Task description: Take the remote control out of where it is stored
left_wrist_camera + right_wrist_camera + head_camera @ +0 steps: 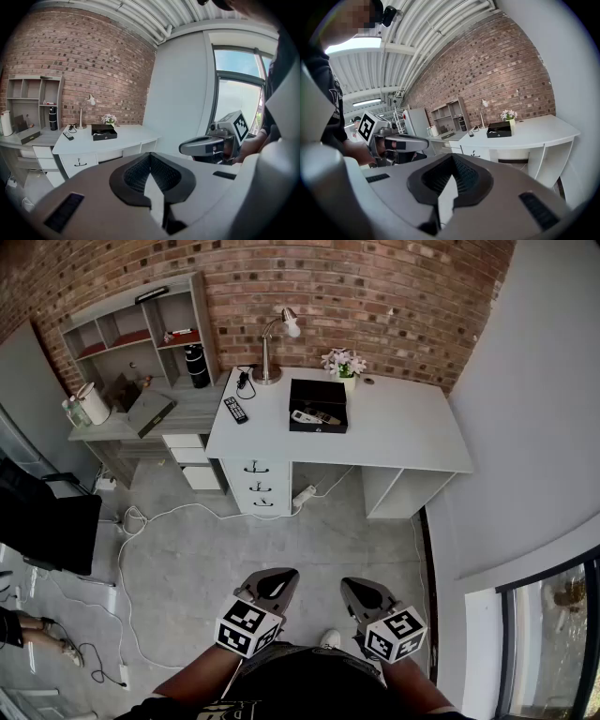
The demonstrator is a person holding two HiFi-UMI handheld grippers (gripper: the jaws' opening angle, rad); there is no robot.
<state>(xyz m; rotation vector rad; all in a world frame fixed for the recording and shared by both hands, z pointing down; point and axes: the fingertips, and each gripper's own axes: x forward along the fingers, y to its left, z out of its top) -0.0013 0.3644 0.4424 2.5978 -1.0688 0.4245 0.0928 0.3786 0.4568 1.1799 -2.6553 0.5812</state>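
Head view: The white, flat-topped bench (412, 427) stands against a rough red brick wall (375, 287). An open rectangular black box (319, 390) sits near the bench's back edge, a little left of its middle. The remote control (312, 416), slim and pale, lies inside the box. A second, black remote (235, 410) lies flat at the bench's left edge. My left hand-held gripper (278, 585) and right hand-held gripper (356, 589) hang side by side over the grey concrete floor (328, 531). Both are well apart from the bench and the box.

Left gripper view: My left hand-held gripper (151, 157) is smooth grey shell with ribbed black pads. Its jaws are pressed together with nothing between them. The black box (104, 131) shows small and far off on the bench (131, 133). Its contents are too small to make out.

Right gripper view: My right hand-held gripper (452, 159) has the same build, jaws pressed together and empty. The box (499, 129) sits far ahead on the bench (543, 131).
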